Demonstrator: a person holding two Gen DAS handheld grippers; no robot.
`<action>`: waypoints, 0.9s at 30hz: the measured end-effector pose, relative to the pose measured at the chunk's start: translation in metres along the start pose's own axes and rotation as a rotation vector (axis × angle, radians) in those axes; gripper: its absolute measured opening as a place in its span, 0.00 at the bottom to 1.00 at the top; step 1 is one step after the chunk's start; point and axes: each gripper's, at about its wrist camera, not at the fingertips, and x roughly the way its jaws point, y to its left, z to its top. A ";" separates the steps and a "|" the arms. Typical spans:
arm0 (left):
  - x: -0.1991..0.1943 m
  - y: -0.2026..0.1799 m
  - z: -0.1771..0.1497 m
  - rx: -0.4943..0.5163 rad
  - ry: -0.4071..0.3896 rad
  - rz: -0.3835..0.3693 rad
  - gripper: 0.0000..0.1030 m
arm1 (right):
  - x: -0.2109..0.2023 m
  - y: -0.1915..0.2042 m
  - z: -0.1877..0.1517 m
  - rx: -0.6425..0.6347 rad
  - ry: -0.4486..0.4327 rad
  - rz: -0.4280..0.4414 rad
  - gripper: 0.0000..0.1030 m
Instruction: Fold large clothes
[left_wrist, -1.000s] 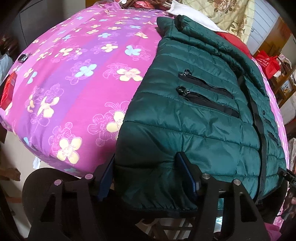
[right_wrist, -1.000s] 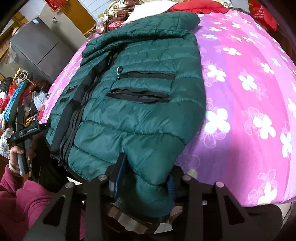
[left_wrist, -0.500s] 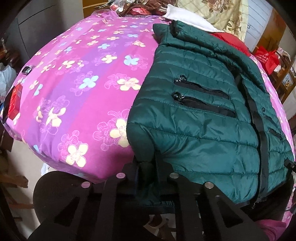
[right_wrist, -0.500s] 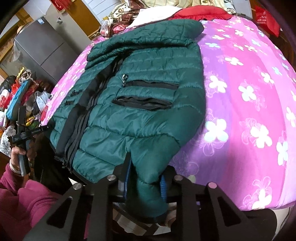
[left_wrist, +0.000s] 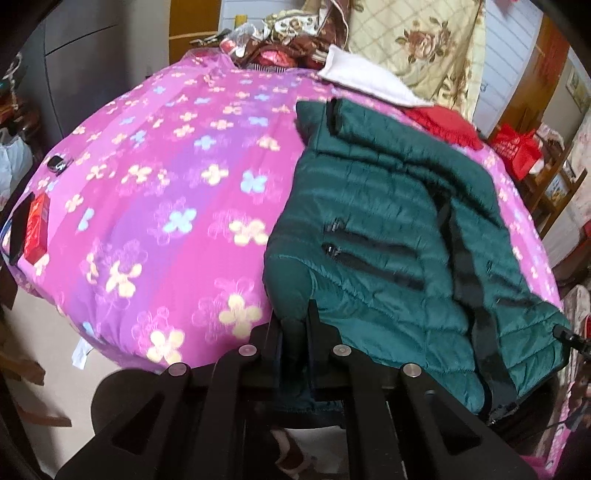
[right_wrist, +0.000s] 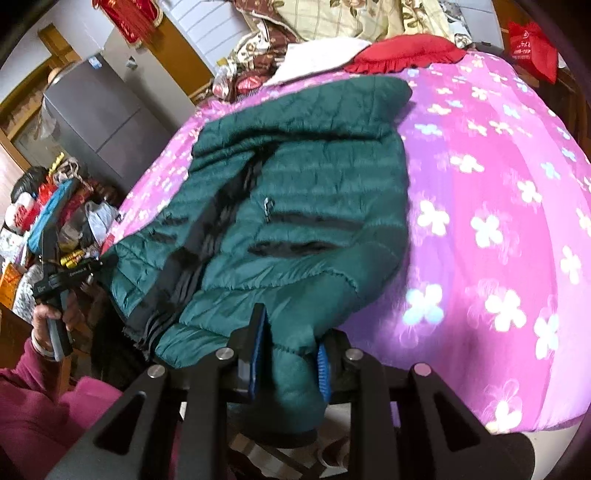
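A dark green quilted jacket (left_wrist: 388, 229) lies front up on a pink flowered bedspread (left_wrist: 166, 206), collar at the far end, black zipper and two zipped pockets showing. My left gripper (left_wrist: 295, 325) is shut on the jacket's near left hem corner, which is pinched thin between the jaws. In the right wrist view the same jacket (right_wrist: 314, 177) spreads across the bedspread (right_wrist: 498, 206), and my right gripper (right_wrist: 288, 347) is shut on a thick fold of its near right hem. Both held corners are lifted off the bed. The other hand-held gripper (right_wrist: 55, 280) shows at the left.
A red cushion (right_wrist: 402, 51), white cloth (left_wrist: 362, 74) and floral bedding pile at the bed's head. A red box (left_wrist: 37, 229) and a small dark object (left_wrist: 57, 164) lie near the bed's left edge. Grey cabinet (right_wrist: 99, 118) and clutter (right_wrist: 40, 206) stand left; red bag (left_wrist: 517, 147) right.
Both grippers closed on the jacket's near hem corners and rose, lifting the hem off the bed edge. The view now sits higher over the bed.
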 end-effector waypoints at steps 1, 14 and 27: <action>-0.003 0.000 0.005 -0.004 -0.014 -0.005 0.00 | -0.003 -0.001 0.004 0.005 -0.013 0.005 0.23; -0.016 -0.023 0.077 0.003 -0.155 -0.025 0.00 | -0.022 -0.009 0.067 0.043 -0.156 0.009 0.23; 0.004 -0.039 0.145 -0.024 -0.223 -0.014 0.00 | -0.017 -0.021 0.144 0.058 -0.245 -0.029 0.23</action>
